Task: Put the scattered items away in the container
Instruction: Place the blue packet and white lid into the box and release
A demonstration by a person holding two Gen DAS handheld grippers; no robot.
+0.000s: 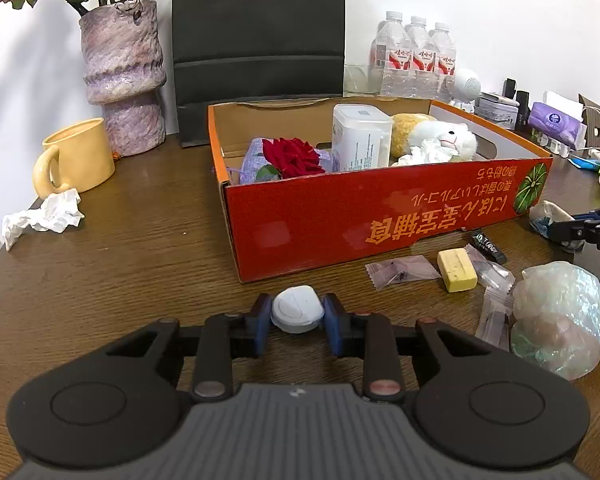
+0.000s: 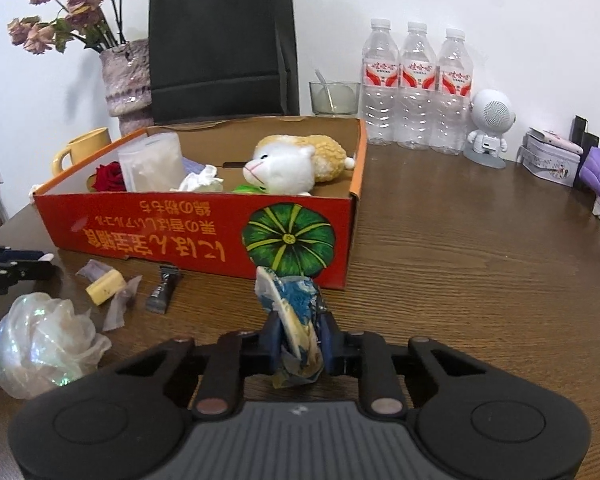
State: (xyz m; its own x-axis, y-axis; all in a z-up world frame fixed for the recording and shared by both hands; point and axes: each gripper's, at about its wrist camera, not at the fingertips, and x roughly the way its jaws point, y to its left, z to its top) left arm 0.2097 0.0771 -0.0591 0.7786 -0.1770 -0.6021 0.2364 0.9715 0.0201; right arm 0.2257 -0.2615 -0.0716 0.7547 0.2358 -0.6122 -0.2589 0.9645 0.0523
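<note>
An open red cardboard box (image 1: 340, 224) (image 2: 148, 224) stands mid-table and holds a rose, a white canister and a plush toy. My left gripper (image 1: 297, 316) is shut on a round white cap (image 1: 297, 310) in front of the box. My right gripper (image 2: 298, 336) is shut on a crumpled blue-and-white wrapper (image 2: 294, 312) near the box's front right corner. On the table lie a yellow block (image 1: 457, 270) (image 2: 105, 287), clear wrappers (image 1: 402, 271), a black sachet (image 2: 162, 293), a crumpled iridescent bag (image 1: 556, 318) (image 2: 40, 344) and a tissue (image 1: 44, 216).
A yellow mug (image 1: 76, 158), a purple vase (image 1: 124, 76) and a black paper bag (image 1: 258, 40) stand behind the box. Water bottles (image 2: 416, 88), a glass bowl (image 2: 334, 98), a white robot figure (image 2: 488, 128), a tin and tissue packs line the right.
</note>
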